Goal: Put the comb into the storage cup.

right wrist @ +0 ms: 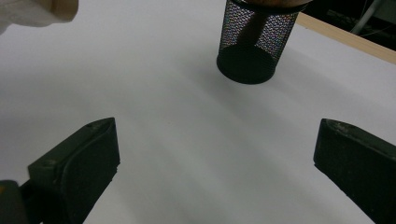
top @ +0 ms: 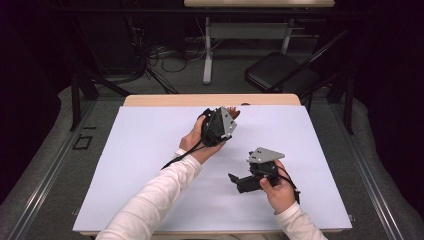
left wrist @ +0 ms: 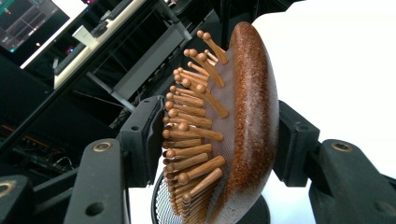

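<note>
Since the white worktop (top: 150, 165) carries little besides the black mesh cup (right wrist: 254, 46), which stands near its far edge, the step in hand looks like lowering a wooden hairbrush (left wrist: 233, 121) into that cup, and there is room to do it slowly. In the right gripper view the cup stands upright with something brown, probably the brush handle, already reaching down inside it; in the left gripper view its mesh rim shows just below the brush head.

The left gripper (top: 220, 125) holds the brush by its head, fingers (left wrist: 140, 140) closed across it, one against the wooden bristle pins and the other against the rounded brown back. The pins give an uneven surface, so the grip may slip or twist; I would keep the squeeze firm and the head upright until the handle rests on the cup's bottom. Lower straight down rather than at a slant, because a light mesh cup would likely tip or slide if the handle pushes on its wall.

The right gripper (top: 240, 181) hovers low over the near worktop, well apart from the cup, fingers (right wrist: 84, 158) spread wide and holding nothing. It could usefully move in beside the cup to steady it.

Release only once the brush leans settled against the rim.
</note>
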Available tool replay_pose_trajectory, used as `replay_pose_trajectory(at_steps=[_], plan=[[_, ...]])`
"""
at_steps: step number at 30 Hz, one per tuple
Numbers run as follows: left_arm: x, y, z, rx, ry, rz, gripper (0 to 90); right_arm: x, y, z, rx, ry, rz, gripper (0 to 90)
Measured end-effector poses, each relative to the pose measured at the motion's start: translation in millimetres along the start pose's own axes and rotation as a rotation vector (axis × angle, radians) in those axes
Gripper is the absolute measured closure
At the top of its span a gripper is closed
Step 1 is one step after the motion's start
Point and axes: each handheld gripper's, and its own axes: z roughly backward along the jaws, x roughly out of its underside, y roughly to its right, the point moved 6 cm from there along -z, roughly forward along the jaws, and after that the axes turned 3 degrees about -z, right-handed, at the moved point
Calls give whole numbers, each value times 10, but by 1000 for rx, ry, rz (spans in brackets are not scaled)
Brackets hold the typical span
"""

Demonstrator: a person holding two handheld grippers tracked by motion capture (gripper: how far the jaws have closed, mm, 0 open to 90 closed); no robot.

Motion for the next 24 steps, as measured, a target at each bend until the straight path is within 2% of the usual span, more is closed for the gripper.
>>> replay_pose_trajectory(at_steps=[24], plan=[[-1, -59, 17, -26, 26, 28, 199, 3, -6, -6, 0, -2, 0, 0]])
